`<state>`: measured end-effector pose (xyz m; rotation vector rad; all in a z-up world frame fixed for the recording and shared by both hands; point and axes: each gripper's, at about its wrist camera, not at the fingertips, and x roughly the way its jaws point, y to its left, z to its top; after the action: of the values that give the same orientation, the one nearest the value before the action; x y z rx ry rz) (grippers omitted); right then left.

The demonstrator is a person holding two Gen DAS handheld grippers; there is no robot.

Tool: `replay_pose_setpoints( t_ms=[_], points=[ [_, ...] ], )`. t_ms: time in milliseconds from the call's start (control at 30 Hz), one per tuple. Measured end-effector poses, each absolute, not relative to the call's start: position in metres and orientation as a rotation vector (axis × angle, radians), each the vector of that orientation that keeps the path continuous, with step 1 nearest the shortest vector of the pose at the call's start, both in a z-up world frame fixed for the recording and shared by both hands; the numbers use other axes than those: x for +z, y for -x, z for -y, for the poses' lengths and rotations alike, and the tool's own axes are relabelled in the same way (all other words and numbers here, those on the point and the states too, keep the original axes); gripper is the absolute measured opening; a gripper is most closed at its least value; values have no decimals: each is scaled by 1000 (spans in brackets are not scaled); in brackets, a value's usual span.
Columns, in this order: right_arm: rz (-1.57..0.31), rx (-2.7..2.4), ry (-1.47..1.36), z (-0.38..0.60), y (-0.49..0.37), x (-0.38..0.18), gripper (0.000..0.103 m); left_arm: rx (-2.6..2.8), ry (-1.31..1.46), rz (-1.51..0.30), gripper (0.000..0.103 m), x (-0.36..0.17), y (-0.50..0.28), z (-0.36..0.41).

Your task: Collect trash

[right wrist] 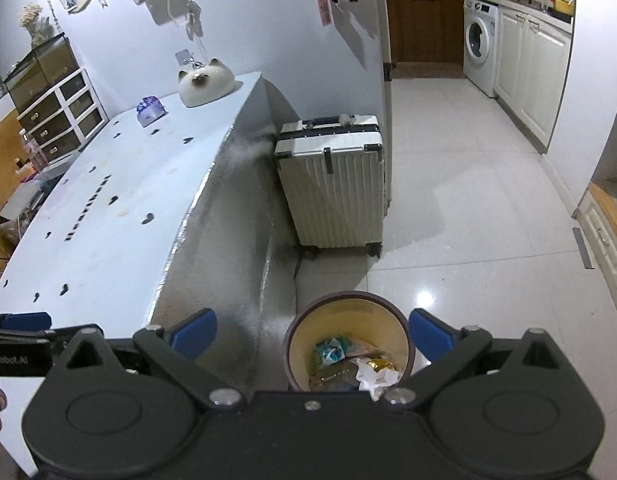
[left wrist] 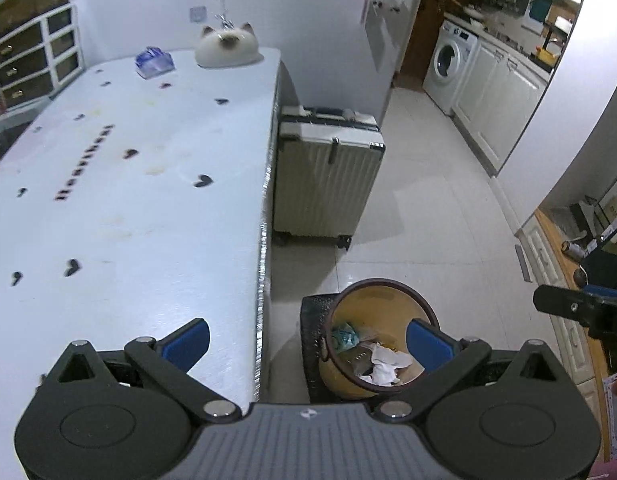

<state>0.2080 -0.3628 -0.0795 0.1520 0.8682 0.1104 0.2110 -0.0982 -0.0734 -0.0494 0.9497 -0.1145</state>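
Looking down, we see the bin [right wrist: 347,340] on the floor [right wrist: 468,220] just beside the bench [right wrist: 108,208]. Only our right view shows something shiny gold among its trash [right wrist: 378,372]; only our left view shows a dark mat [left wrist: 312,340] under it. The bin is round, cream inside, upright, mouth up. Our left gripper [left wrist: 308,346] and right gripper [right wrist: 312,334] are both spread wide, holding nothing.
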Motion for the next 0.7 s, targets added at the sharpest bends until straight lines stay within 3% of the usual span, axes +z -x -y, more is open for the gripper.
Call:
replay_pose_setpoints(
  t_ms=[700],
  points=[
    [-810, 71, -112, 317, -108, -47, 103, -67, 21, -859, 103, -36, -121, 52]
  ],
)
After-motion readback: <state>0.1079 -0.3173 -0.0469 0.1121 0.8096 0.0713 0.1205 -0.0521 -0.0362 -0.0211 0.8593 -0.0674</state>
